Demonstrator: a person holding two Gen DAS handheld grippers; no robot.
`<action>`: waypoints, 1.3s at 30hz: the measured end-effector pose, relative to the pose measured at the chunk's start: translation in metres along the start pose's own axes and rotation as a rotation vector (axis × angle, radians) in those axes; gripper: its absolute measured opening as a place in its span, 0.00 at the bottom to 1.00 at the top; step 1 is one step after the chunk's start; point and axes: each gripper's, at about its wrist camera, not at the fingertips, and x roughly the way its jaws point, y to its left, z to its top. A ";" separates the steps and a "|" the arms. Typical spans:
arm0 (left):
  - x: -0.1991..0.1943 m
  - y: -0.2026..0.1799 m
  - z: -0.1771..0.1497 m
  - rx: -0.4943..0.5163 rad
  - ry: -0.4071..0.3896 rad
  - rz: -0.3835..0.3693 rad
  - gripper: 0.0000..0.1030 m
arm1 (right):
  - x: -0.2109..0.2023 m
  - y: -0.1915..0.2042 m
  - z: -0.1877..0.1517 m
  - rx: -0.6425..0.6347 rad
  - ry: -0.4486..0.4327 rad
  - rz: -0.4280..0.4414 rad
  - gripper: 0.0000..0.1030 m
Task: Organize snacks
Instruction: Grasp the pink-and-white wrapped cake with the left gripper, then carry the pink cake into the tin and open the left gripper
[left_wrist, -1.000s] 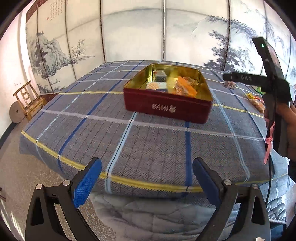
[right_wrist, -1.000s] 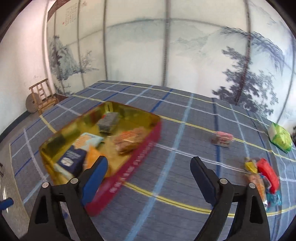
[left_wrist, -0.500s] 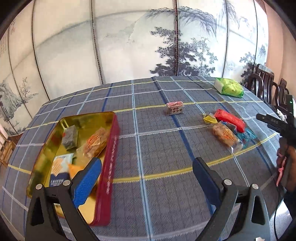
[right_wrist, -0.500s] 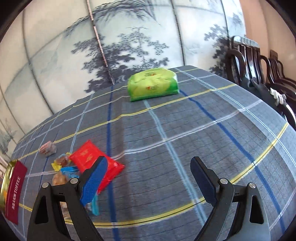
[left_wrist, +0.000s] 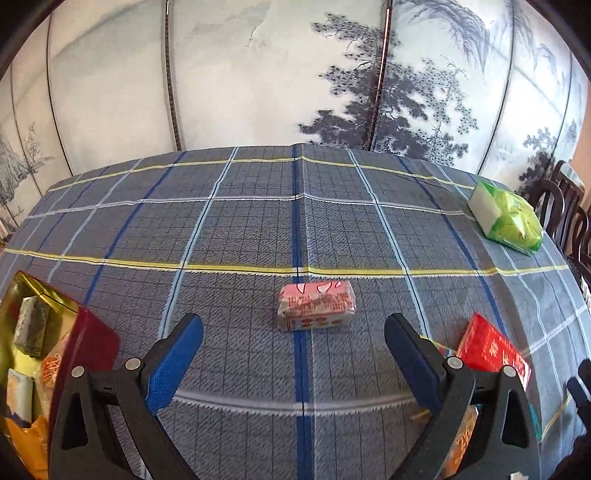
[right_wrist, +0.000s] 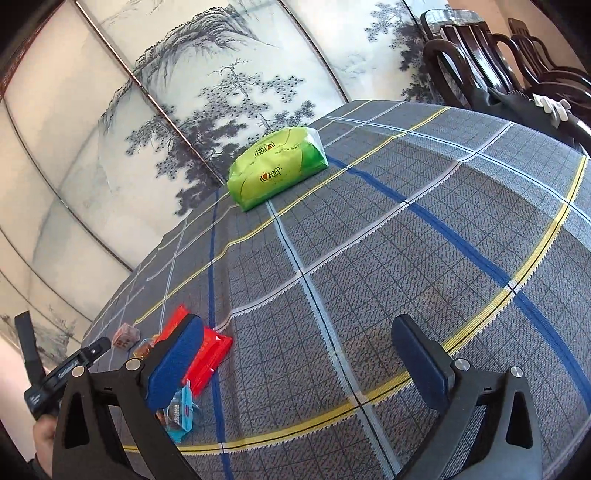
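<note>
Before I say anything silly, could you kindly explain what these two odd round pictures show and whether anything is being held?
Each picture comes from a fisheye camera on a hand-held two-finger gripper; there is no robot arm. In the left view, the left gripper stands open and empty over a checked tablecloth, facing a small pink snack pack. A red tin of snacks sits at the left edge, a red packet on the right. In the right view, the right gripper, its jaws just opened wider, is also empty; a green bag lies ahead.
</note>
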 end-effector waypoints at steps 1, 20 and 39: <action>0.006 0.000 0.002 -0.006 0.013 0.004 0.95 | -0.001 -0.001 0.000 0.003 -0.001 0.005 0.98; 0.004 -0.020 0.016 0.118 -0.021 0.036 0.43 | 0.001 0.002 -0.001 -0.005 0.006 0.016 0.98; -0.079 0.054 0.042 0.100 -0.140 0.102 0.43 | -0.001 -0.001 -0.002 -0.011 0.008 -0.003 0.98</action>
